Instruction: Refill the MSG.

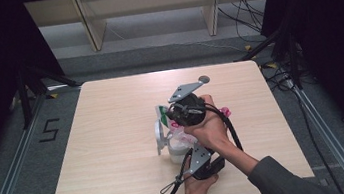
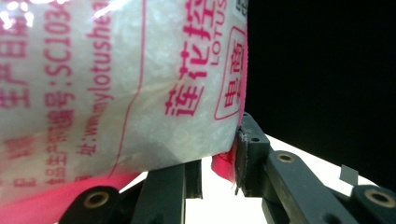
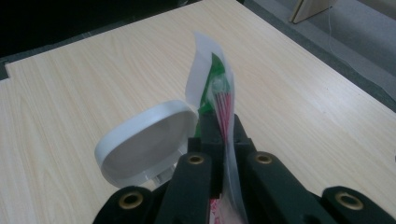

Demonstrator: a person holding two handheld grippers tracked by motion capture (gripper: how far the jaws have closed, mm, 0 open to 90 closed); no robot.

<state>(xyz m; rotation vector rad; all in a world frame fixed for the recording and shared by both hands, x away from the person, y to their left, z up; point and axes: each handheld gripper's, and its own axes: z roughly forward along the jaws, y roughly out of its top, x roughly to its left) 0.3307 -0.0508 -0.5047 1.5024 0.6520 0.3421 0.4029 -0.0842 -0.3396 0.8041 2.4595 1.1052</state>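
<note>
Bag (image 2: 116,79) of white granules, pink print, sits tilted directly over the white jar (image 1: 177,152) near table (image 1: 114,135) centre. Jar's flip lid (image 3: 144,142) is open, hinged away beside the bag. Right gripper (image 3: 223,135): jaws clamped on the bag's top edge. Left gripper (image 2: 219,168): jaws pinching the bag's bottom corner. Looks like mid-pour; jar contents can't be seen. Bag seems mostly full, so plenty left.

- The middle of the desk (image 1: 114,135) is taken up by the bag (image 1: 176,126), the white container (image 1: 177,152) and its raised lid (image 1: 159,138).
- Wide bare wood is left on every other side.
- The front edge is crossed by both forearms.
</note>
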